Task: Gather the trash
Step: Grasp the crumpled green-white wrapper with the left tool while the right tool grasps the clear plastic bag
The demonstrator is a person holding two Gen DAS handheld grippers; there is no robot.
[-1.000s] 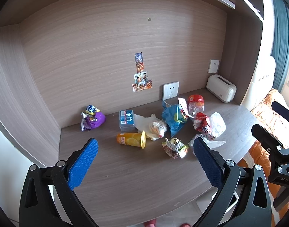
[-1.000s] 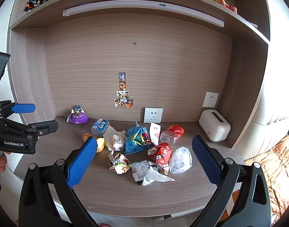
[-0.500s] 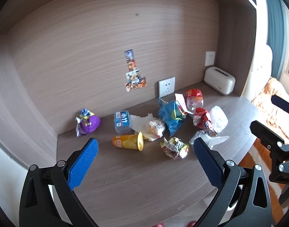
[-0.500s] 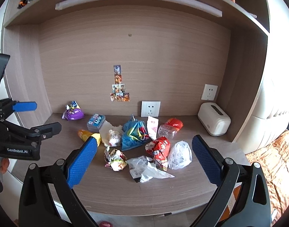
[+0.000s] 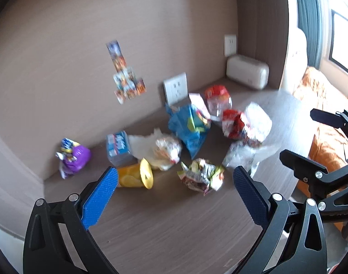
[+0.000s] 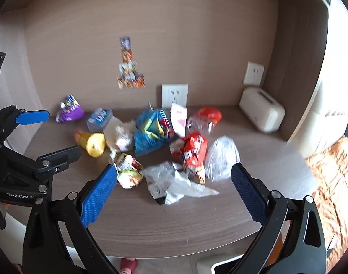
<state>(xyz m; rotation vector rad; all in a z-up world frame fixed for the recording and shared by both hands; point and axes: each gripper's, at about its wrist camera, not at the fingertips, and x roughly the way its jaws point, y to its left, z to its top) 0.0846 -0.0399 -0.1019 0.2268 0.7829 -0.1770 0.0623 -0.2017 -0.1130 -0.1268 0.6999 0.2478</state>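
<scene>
A heap of trash lies on the wooden desk (image 5: pixel 164 219): a tipped yellow cup (image 5: pixel 135 177), a crumpled green wrapper (image 5: pixel 201 177), a blue bag (image 5: pixel 188 126), a red wrapper (image 5: pixel 233 123), clear plastic bags (image 5: pixel 244 156), a purple packet (image 5: pixel 73 157) and a small blue-labelled box (image 5: pixel 118 147). My left gripper (image 5: pixel 174 196) is open and empty, just short of the cup and green wrapper. My right gripper (image 6: pixel 174 194) is open and empty above the clear plastic (image 6: pixel 171 182), with the green wrapper (image 6: pixel 128 171) at its left finger.
A white toaster (image 6: pixel 261 109) stands at the back right by the side panel. Wall sockets (image 6: pixel 174 96) and stickers (image 6: pixel 129 68) are on the back wall. An orange blanket (image 6: pixel 331 178) lies to the right. The desk's front edge (image 6: pixel 174 248) is close below.
Both grippers have moved forward and down towards the trash heap, which looks larger now. Both stay open and empty. The trash has not moved.
</scene>
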